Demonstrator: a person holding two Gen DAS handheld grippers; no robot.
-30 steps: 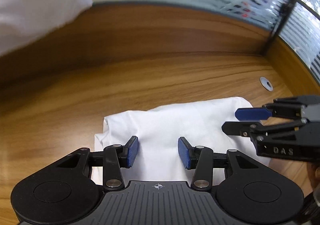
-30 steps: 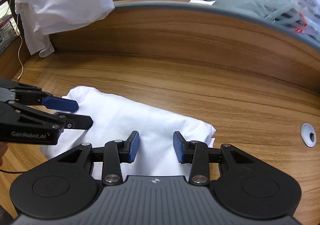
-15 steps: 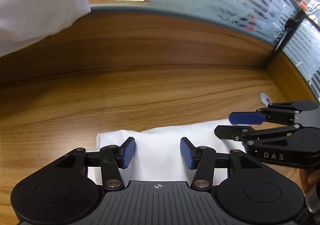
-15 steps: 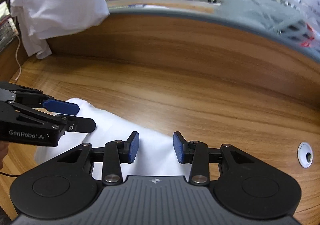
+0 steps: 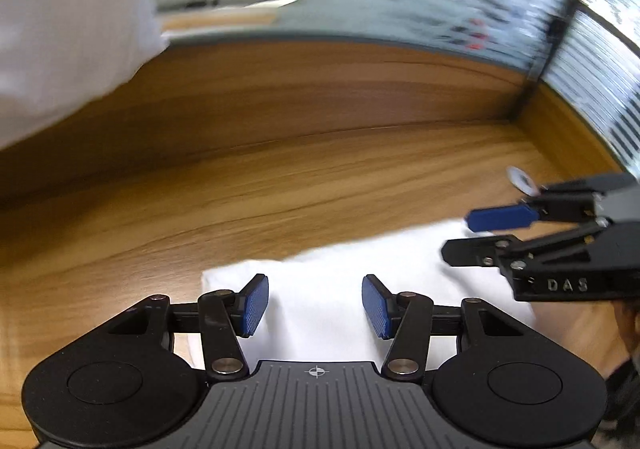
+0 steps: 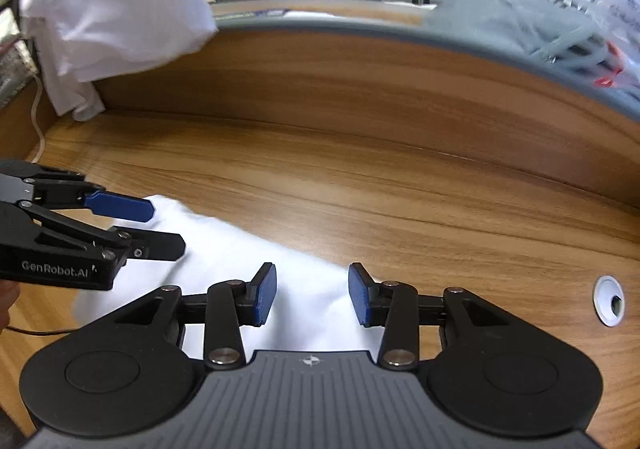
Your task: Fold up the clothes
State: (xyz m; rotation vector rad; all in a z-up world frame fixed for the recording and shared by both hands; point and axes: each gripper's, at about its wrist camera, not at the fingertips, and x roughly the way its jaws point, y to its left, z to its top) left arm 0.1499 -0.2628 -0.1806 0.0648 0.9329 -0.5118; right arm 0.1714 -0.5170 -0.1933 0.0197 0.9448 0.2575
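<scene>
One folded white garment [image 5: 332, 301] lies on the wooden desk [image 5: 280, 189]; its near edge is hidden behind both gripper bodies. The left gripper [image 5: 315, 303] is held spread above it, nothing pinched. The right gripper [image 6: 312, 293] is opening, cloth beneath but not gripped. Bare desk is seen beyond, up to the wooden back panel [image 6: 360, 89]. A second white cloth [image 6: 112, 5] is draped over that panel, partly cut off. A cable grommet [image 6: 609, 301] is noted.

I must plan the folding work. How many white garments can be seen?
2. A folded white garment lies on the desk under both grippers. Another white garment hangs over the partition, far left. More may be hidden outside the view.
</scene>
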